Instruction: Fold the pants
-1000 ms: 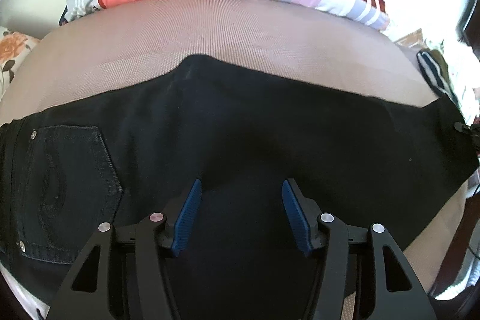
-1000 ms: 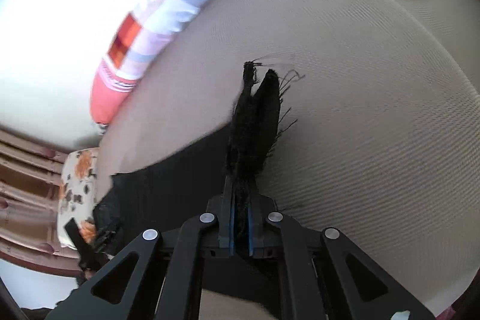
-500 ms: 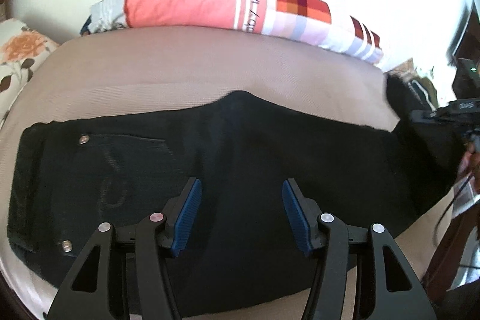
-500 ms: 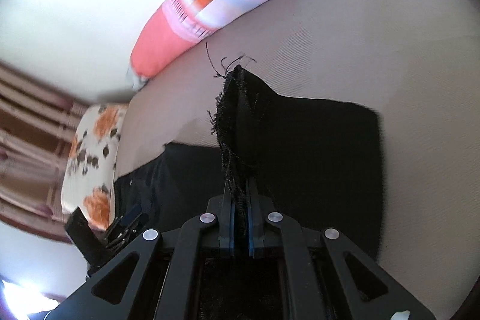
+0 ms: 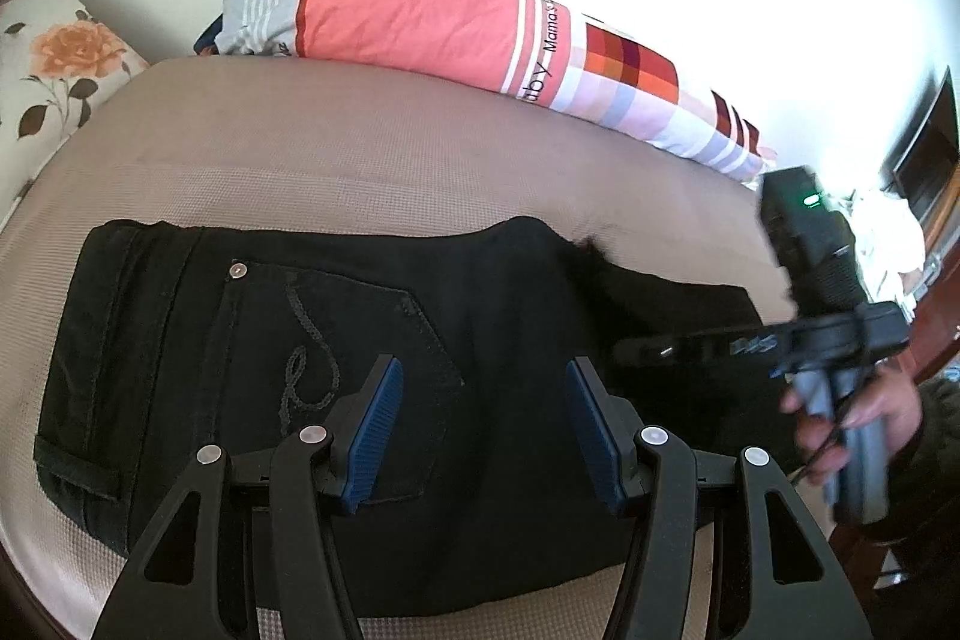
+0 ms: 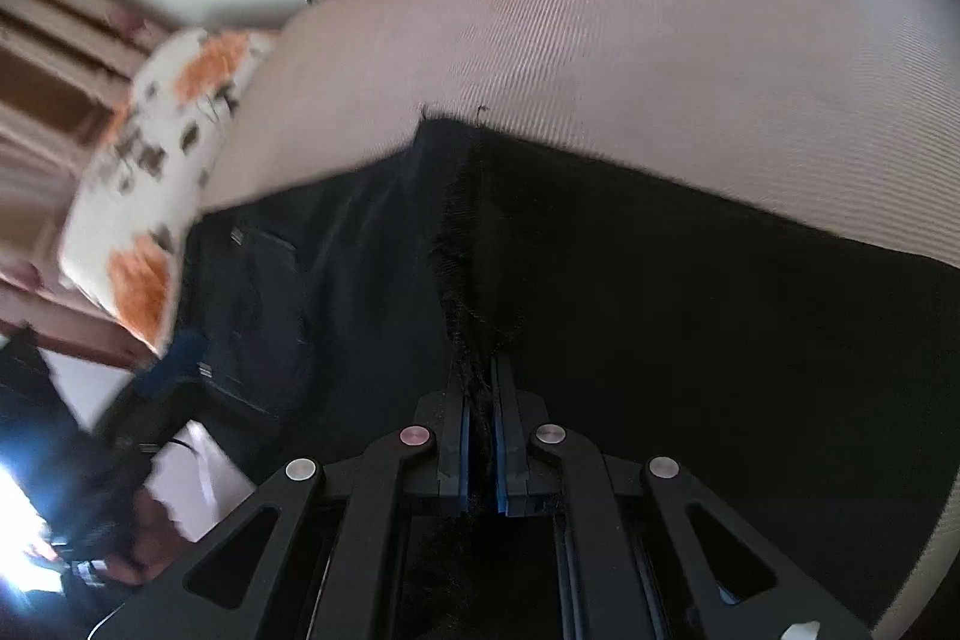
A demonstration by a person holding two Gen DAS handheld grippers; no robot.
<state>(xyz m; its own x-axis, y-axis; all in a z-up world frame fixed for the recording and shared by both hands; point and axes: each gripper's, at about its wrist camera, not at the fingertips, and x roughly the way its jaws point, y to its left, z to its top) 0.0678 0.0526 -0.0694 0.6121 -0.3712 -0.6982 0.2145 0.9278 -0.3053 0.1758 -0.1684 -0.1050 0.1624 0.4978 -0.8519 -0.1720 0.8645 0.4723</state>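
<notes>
Black jeans (image 5: 336, 370) flat on bed (image 5: 360, 160). Right hand-held gripper (image 6: 480, 454) clamped on frayed leg hem (image 6: 462, 244), carrying it toward waistband for fold. Left hand-held gripper (image 5: 480, 424) wide, empty, above back pocket (image 5: 336, 346).

Left claw (image 5: 480, 430) spread wide; right claw (image 6: 480, 454) clamped tight on cloth

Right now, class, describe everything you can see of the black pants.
The black pants look like denim, lying flat on the beige bed. A back pocket with curly stitching and a rivet faces up, waistband at the left. The right gripper clamps the frayed hem, carried over towards the seat. The left gripper hovers open above them.
</notes>
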